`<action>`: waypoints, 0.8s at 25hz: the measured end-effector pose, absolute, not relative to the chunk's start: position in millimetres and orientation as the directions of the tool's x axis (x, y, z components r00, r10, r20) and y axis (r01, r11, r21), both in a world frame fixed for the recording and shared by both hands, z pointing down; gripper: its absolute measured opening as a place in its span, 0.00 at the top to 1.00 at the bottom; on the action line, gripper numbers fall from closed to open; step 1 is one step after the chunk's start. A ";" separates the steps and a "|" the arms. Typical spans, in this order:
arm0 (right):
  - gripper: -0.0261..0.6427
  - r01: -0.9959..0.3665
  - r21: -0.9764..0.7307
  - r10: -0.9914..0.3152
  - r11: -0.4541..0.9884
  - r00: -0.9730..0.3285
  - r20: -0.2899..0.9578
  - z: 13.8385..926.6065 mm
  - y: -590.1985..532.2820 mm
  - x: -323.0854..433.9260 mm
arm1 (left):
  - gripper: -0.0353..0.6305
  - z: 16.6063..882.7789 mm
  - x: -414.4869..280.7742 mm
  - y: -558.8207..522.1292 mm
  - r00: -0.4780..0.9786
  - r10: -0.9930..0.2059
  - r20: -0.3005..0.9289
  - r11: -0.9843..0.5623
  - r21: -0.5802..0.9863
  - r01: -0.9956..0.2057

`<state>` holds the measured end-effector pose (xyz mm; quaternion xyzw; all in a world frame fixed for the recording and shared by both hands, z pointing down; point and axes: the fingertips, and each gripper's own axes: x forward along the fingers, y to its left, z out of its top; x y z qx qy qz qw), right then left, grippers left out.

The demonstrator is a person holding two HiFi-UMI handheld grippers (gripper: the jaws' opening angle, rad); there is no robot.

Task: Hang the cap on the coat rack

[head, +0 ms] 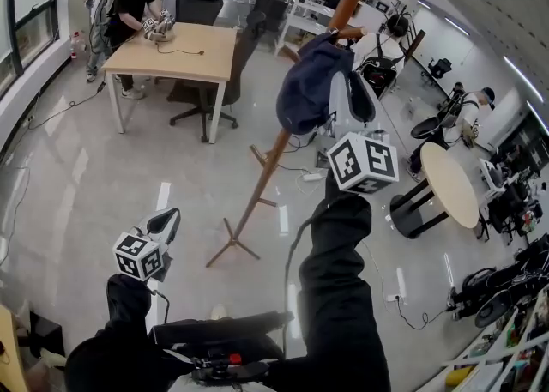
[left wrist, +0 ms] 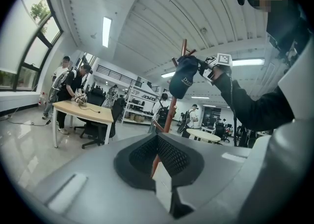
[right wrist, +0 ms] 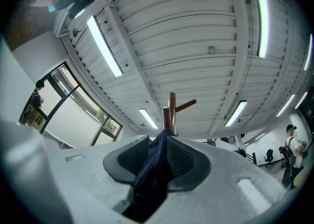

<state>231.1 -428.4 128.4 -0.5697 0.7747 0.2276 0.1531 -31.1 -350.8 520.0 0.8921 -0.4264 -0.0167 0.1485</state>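
Navy cap [head: 309, 86] hangs on the rack [head: 266, 171], hiding the right gripper's [right wrist: 164, 137] tips, cloth between its parted jaws; left gripper [head: 169, 220] closed, empty.

In the right gripper view, the cap [right wrist: 153, 169], a fold of navy cloth, fills the gap between the parted jaws of the right gripper [right wrist: 158, 138]. It hides most of the coat rack [right wrist: 171, 112]; only the pole's top and one peg show. In the head view, the cap covers those jaws and the peg beneath it, so where it rests cannot be told. The rack's top runs off the upper edge, and the lower edge cuts the person's right sleeve [head: 343, 296]. In the left gripper view, white print [left wrist: 186, 80] on the cap is too small to read.
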 end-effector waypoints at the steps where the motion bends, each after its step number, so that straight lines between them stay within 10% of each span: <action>1: 0.79 -0.954 0.176 -0.812 0.245 -0.301 -0.500 127.5 -425.0 231.5 | 0.94 518.9 -31.4 -349.1 0.638 -0.764 0.095 -0.594 0.279 -0.754; 20: 0.68 -0.965 0.155 -0.859 0.211 -0.259 -0.441 159.4 -372.2 219.6 | 0.94 505.2 -53.5 -311.9 0.681 -0.730 0.066 -0.645 0.263 -0.717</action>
